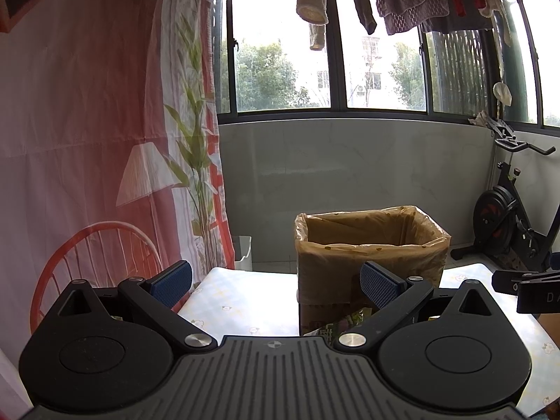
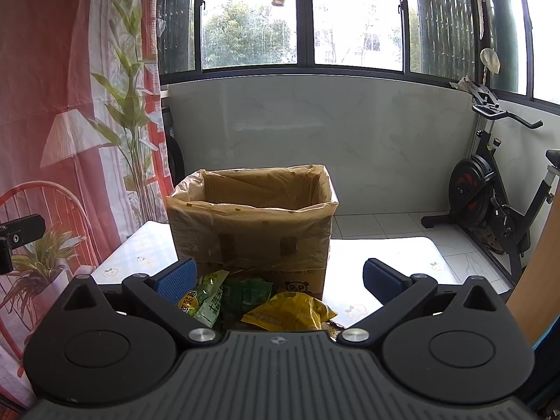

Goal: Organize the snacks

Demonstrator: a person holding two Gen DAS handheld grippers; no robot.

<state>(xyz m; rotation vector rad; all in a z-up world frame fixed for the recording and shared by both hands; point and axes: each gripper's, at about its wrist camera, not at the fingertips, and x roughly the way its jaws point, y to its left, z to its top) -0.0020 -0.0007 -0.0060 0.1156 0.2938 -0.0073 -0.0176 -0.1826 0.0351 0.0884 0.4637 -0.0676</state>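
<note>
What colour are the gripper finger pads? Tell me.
Blue, with a fine textured grid surface, on both grippers' fingertip pads. The right wrist view shows them best.

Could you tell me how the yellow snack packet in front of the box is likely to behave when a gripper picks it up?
The yellow packet looks crinkled and puffy, so probably light and floppy. Its glossy film may slip between pads.

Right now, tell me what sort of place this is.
Probably an enclosed home balcony used for laundry and exercise: clothes hanging on a line above wide dark-framed windows, and a black stationary exercise bike on the white tiled floor beside the cloth-covered table.
</note>
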